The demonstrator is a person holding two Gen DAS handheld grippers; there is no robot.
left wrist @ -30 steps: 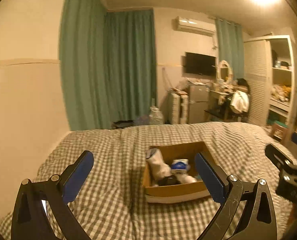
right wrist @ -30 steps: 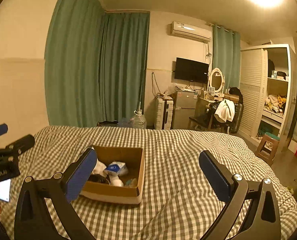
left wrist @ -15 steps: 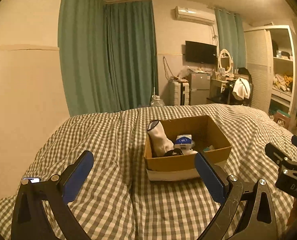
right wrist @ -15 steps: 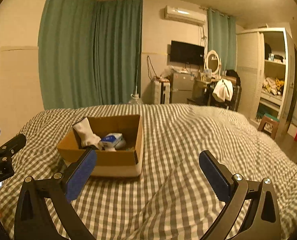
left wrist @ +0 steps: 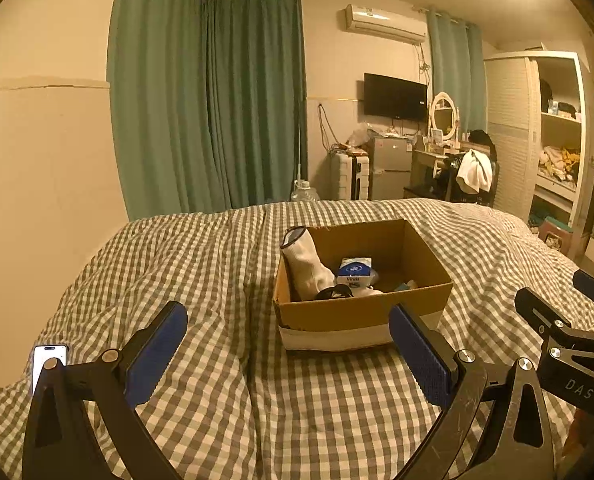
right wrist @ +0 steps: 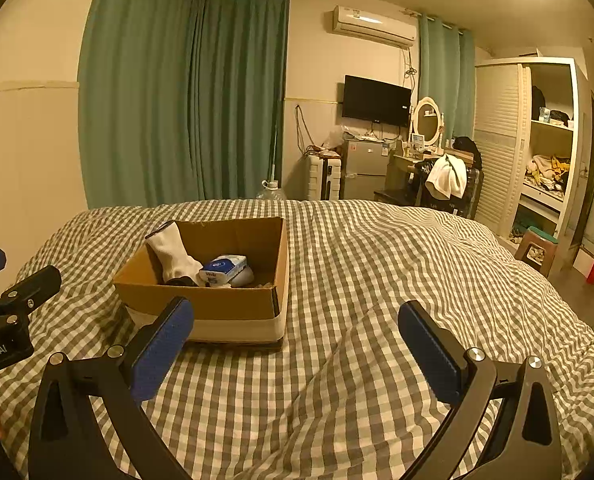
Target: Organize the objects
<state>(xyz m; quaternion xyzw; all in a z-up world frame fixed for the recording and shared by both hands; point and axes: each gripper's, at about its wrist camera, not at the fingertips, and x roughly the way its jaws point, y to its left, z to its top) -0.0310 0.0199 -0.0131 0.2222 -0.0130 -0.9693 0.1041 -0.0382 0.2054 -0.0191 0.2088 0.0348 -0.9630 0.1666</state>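
Observation:
An open cardboard box (left wrist: 361, 312) (right wrist: 217, 304) sits on a checked bed cover (left wrist: 225, 280) (right wrist: 377, 280). In it lie a white sock (left wrist: 307, 266) (right wrist: 175, 254) leaning on the left wall, a blue-and-white tissue pack (left wrist: 354, 270) (right wrist: 223, 266) and a dark item (left wrist: 333, 292). My left gripper (left wrist: 289, 344) is open and empty, just short of the box. My right gripper (right wrist: 297, 340) is open and empty, to the right of the box front. Each gripper shows at the edge of the other's view.
A phone (left wrist: 49, 360) with a lit screen lies on the bed at the near left. Beyond the bed stand green curtains (right wrist: 185, 96), a water bottle (right wrist: 271, 190), a small fridge (right wrist: 363, 170), a dressing table with a chair and an open wardrobe (right wrist: 537, 152).
Both grippers have come lower and closer to the box, which now looks larger and nearer. The jaws stay open. The phone has come into the left wrist view.

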